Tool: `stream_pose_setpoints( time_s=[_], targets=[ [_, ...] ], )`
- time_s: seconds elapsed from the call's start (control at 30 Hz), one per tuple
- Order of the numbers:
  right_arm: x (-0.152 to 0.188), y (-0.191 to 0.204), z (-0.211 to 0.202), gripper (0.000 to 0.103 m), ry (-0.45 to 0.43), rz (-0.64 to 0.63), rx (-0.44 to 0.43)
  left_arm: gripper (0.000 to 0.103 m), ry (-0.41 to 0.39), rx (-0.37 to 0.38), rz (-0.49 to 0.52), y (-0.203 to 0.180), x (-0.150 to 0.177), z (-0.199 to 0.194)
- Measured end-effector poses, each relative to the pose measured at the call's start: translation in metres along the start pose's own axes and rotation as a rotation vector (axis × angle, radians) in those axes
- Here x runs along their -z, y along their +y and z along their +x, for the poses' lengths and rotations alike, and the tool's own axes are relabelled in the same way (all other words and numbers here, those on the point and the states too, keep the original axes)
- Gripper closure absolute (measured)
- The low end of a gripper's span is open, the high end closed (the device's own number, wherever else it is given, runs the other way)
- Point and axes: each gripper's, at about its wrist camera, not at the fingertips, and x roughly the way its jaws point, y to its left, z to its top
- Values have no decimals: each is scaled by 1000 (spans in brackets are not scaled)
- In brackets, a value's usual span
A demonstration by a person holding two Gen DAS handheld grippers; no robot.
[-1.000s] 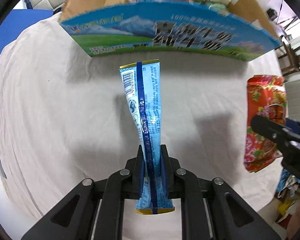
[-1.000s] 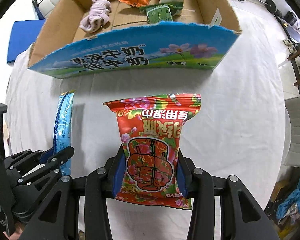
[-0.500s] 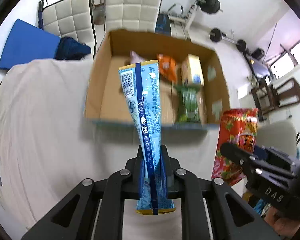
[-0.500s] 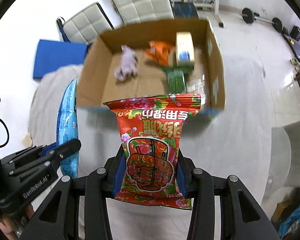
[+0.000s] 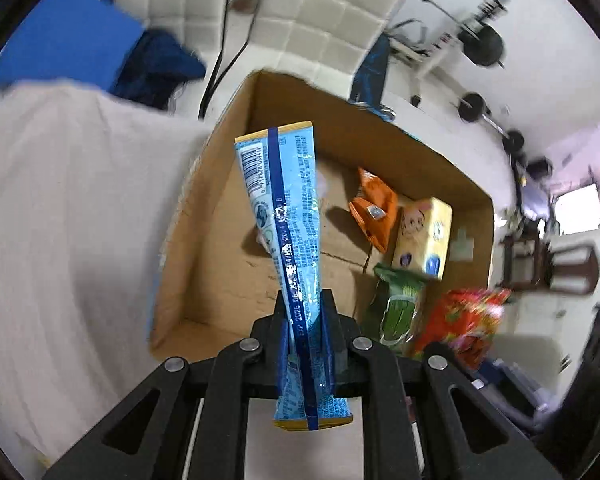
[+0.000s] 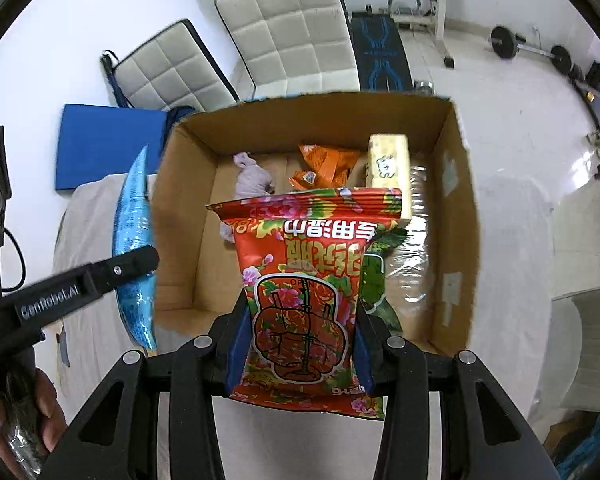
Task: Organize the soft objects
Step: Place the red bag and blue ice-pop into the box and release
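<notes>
My left gripper [image 5: 306, 312] is shut on a long blue snack pouch [image 5: 284, 216] and holds it above the near-left part of an open cardboard box [image 5: 188, 216]. My right gripper [image 6: 300, 320] is shut on a red flowered packet [image 6: 308, 264], held over the same box [image 6: 460, 208]. The blue pouch also shows at the left in the right wrist view [image 6: 134, 240]. The red packet shows blurred at the lower right in the left wrist view [image 5: 464, 320].
The box holds an orange packet [image 6: 324, 162], a yellow tissue pack [image 6: 388, 168], a green packet [image 5: 400, 304] and a lilac cloth [image 6: 252, 178]. It stands on a white-covered table [image 5: 60, 220]. White padded chairs [image 6: 296, 36] and a blue mat [image 6: 108, 140] lie beyond.
Both grippers have risen and moved forward with their packets, from in front of the box wall to above the open box. The box interior now shows from above.
</notes>
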Motion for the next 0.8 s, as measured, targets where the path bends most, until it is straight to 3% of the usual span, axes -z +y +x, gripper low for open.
stream_pose_setpoints(
  time_s=[0.47, 0.67, 0.8],
  targets=[
    [-26, -5, 95, 57, 138, 22, -29, 91, 125, -62, -47, 10, -21, 77],
    [-29, 1, 111, 57, 153, 12, -14, 89, 144, -73, -29, 12, -19, 86],
    [-33, 3, 119, 56, 175, 12, 2, 88, 144, -123, -3, 8, -22, 87]
  ],
)
